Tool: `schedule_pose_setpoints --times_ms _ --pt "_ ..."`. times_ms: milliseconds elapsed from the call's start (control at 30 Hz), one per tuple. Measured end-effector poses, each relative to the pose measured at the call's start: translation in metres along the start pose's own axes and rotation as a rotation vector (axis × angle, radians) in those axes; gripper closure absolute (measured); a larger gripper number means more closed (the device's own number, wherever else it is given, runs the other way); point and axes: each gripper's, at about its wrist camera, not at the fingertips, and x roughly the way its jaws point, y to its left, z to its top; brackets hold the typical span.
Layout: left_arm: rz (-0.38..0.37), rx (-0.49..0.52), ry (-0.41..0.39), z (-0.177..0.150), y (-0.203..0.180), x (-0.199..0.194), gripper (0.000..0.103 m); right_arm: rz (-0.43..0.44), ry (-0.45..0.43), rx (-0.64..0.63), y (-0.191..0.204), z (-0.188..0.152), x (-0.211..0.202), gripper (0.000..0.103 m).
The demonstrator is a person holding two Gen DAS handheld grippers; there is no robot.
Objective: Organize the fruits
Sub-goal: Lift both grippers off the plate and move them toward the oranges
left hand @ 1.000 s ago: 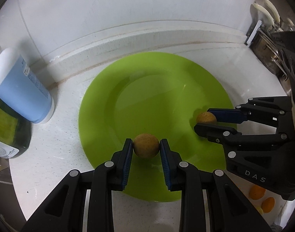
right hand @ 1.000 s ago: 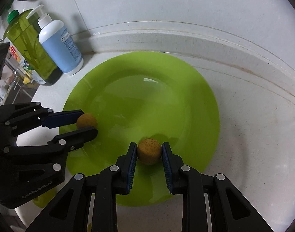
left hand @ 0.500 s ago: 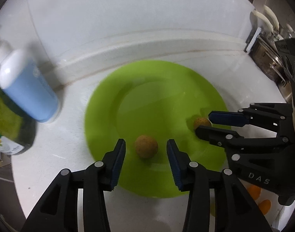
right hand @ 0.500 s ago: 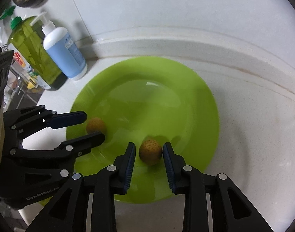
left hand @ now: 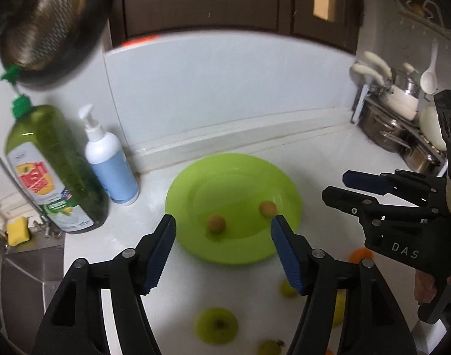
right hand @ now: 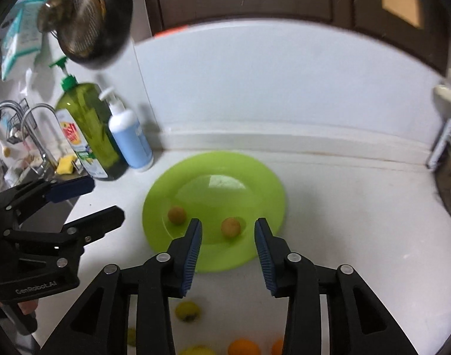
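A green plate (left hand: 234,177) (right hand: 249,177) lies on the white counter with two small brown-orange round fruits on it: one (left hand: 216,223) (right hand: 176,214) to the left, one (left hand: 267,208) (right hand: 230,227) to the right. My left gripper (left hand: 222,236) is open and empty, raised in front of the plate; it also shows in the right wrist view (right hand: 104,199). My right gripper (right hand: 228,236) is open and empty above the plate's near rim; it also shows in the left wrist view (left hand: 338,188). Loose fruits lie on the counter nearer me: a green apple (left hand: 216,324), a yellow-green fruit (right hand: 187,310), an orange (right hand: 243,346).
A green dish-soap bottle (left hand: 52,171) and a blue pump bottle (left hand: 111,165) stand left of the plate by the wall. A sink with a tap (right hand: 33,136) and yellow sponge (left hand: 17,230) lies at the left. Steel pots (left hand: 397,136) stand at the right. A dark pan (left hand: 48,23) hangs above.
Both grippers let go of their fruits, opened wide and pulled up and back from the plate. The two fruits stay on the plate. Loose fruits on the near counter came into view.
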Motion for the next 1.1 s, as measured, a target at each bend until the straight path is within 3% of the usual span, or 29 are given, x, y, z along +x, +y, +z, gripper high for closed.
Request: schedule_pose_setpoints --times_ms 133,467,833,1100 --pt "0.003 0.002 -0.033 -0.014 -0.012 -0.029 0.029 -0.027 -0.051 0.016 0.003 -0.016 -0.034 0.061" --pt "0.044 0.028 -0.057 -0.064 -0.041 -0.074 0.028 -0.034 -0.058 0.033 0.010 -0.063 -0.079 0.061" --pt "0.055 0.006 -0.057 -0.106 -0.065 -0.091 0.026 -0.064 -0.075 -0.002 0.010 -0.105 -0.109 0.061" --pt "0.069 -0.005 0.003 -0.138 -0.084 -0.083 0.027 -0.046 -0.014 -0.023 0.002 -0.137 -0.106 0.061"
